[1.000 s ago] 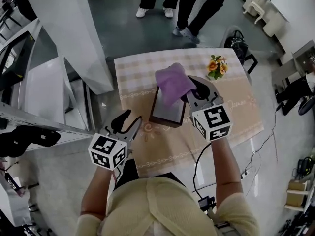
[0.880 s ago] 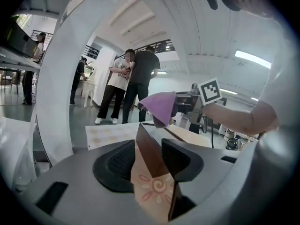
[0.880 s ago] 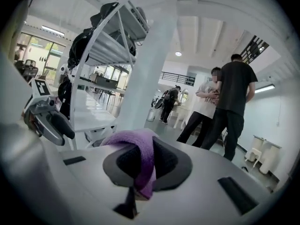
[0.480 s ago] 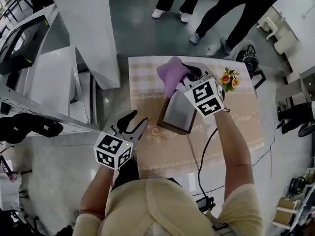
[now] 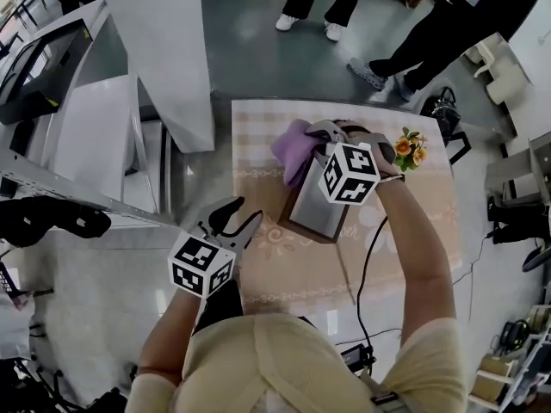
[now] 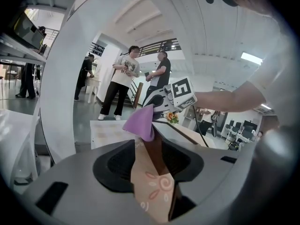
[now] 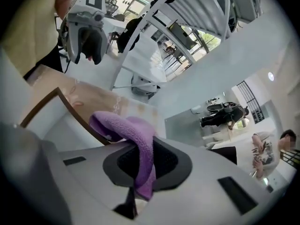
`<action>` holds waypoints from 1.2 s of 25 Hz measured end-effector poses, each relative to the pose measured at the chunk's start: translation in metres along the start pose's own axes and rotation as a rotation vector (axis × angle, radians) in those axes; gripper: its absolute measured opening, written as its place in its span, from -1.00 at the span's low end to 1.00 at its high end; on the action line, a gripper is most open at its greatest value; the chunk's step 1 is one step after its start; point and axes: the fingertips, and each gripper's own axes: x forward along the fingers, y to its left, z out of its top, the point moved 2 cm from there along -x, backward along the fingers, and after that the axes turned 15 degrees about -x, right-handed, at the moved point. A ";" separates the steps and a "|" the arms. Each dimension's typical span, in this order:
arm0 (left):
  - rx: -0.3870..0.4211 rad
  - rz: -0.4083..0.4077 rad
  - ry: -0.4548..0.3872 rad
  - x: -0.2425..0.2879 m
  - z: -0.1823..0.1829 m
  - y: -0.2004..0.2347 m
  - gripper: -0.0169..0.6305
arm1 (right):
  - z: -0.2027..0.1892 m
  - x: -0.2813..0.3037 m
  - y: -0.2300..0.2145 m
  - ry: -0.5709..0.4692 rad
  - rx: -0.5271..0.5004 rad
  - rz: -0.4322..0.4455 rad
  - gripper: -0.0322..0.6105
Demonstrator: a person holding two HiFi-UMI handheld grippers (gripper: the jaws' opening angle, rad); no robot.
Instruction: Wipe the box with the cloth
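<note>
On the table covered by a beige patterned tablecloth (image 5: 284, 274), a brown-sided rectangular box with a grey top (image 5: 317, 213) stands near the middle.

At the left of the head view, the left gripper (image 5: 238, 217) hangs off the table's near-left edge, apart from the box. Its own view shows what the head view cannot. The left gripper (image 6: 152, 172) has its jaws spread wide with nothing clamped, and only the tablecloth (image 6: 150, 191) and the box's dark side (image 6: 154, 151) show through the gap. That view also takes in two people standing upright (image 6: 123, 81) beyond the table, where the head view catches only legs and shoes (image 5: 340, 3).

Further right, the purple terry cloth (image 5: 291, 143) lies bunched at the box's far end. The right gripper (image 5: 317, 140) reaches over it, and its marker cube hides the jaws from above.

The right gripper view settles the grip. The right gripper (image 7: 140, 170) has its jaws closed tight on a fold of the cloth (image 7: 136, 139). The free end of the cloth bulges forward over the box's brown rim (image 7: 70, 111). This view also looks back at the left gripper (image 7: 86, 32), well apart from the box.

At the far right, a small bunch of orange and yellow flowers (image 5: 410, 147) stands by the table's edge.
</note>
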 end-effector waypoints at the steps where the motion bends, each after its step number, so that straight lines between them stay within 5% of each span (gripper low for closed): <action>1: -0.002 -0.002 0.002 0.001 -0.001 0.000 -0.36 | 0.001 0.002 0.001 -0.006 0.015 0.029 -0.76; 14: 0.010 -0.024 0.014 -0.001 -0.007 -0.003 -0.36 | 0.022 0.021 0.027 0.081 0.047 0.463 -0.76; 30: 0.028 -0.039 0.014 -0.012 -0.013 -0.005 -0.36 | 0.063 -0.008 0.062 0.018 0.085 0.563 -0.76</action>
